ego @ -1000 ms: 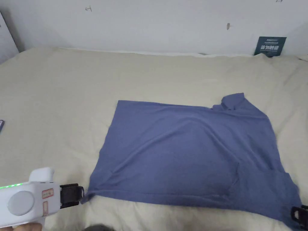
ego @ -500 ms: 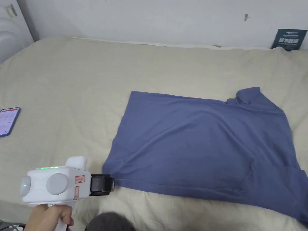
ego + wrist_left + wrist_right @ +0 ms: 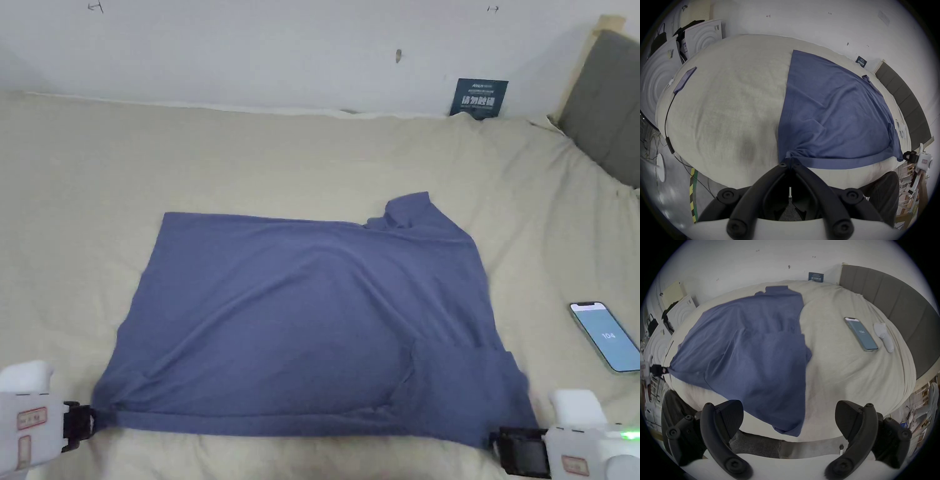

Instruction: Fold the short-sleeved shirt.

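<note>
The blue shirt (image 3: 300, 325) lies spread across the middle of the bed (image 3: 250, 162). At lower left, the left gripper (image 3: 790, 160) is clenched on its bunched near corner. At lower right, the right gripper (image 3: 789, 420) gapes wide, grasping nothing. The cloth looks light, soft and limp; take the lower-right corner (image 3: 506, 431) next.

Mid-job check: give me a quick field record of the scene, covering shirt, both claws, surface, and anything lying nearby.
shirt: blue short-sleeved shirt, spread mostly flat, collar at the far right, one sleeve folded in at the near right
left claw: jaws closed on the shirt's near left corner, cloth bunched there
right claw: jaws wide apart at the near right corner, not gripping
surface: beige bed sheet
nearby: phone right of the shirt, screen lit; white handheld device beside it; second phone with a cable, far left
fold: not yet begun at the near edge
</note>
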{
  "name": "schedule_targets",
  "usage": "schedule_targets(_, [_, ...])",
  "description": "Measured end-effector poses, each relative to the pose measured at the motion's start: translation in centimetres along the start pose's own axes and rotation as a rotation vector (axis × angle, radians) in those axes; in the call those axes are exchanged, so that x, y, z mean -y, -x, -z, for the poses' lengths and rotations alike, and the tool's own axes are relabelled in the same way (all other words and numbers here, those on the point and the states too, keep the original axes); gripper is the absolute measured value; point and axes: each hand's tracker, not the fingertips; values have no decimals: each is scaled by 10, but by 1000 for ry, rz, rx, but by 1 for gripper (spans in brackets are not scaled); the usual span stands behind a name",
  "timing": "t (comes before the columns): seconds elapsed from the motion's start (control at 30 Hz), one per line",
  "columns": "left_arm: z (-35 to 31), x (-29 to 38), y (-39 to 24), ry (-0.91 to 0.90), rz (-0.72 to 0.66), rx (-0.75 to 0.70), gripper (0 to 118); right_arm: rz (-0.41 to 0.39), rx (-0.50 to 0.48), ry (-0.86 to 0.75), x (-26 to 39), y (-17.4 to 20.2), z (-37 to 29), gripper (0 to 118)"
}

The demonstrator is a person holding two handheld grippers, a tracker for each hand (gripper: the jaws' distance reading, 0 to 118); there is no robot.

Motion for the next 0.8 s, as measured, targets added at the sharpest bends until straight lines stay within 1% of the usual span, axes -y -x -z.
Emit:
schedule_targets(0.03, [0,4,-2,3,-6,1,0,-6,15,-10,3,0,3,77])
schedule_targets(0.1, [1,3,-2,9,-7,-2,0,-12,6,3,4,1,4,65])
schedule_targets(0.13, [1,3,-2,7,-3,-4,0,9,-52,14,5,-2,3,59])
schedule_targets(0.17, [1,5,-3,9,2,-3,0,12,-38,4,4,-3,-3,46])
schedule_targets(0.2, [-1,5,-3,11,7,-5,0,14,-35,-20,3,-1,-5,20])
schedule_targets(0.23, [-4,5,-2,4,9,-1,0,17,-39,-78,2,-1,-11,4])
schedule_targets(0.3, [-8,7,-4,5,18,2,0,12,-39,-55,0,-2,-17,4])
schedule_targets(0.37, [-11,5,-3,-8,23,-2,0,-47,-12,-84,-1,6,-26,4])
schedule_targets(0.53, [-15,-11,2,-39,22,9,0,-33,-18,-92,-14,3,-36,4])
schedule_targets(0.6, [-18,-17,-3,-57,32,13,0,-40,-13,-107,-22,4,-40,4])
schedule_targets(0.8, [-18,-62,-15,-113,42,23,0,-60,8,-148,-75,4,-42,4])
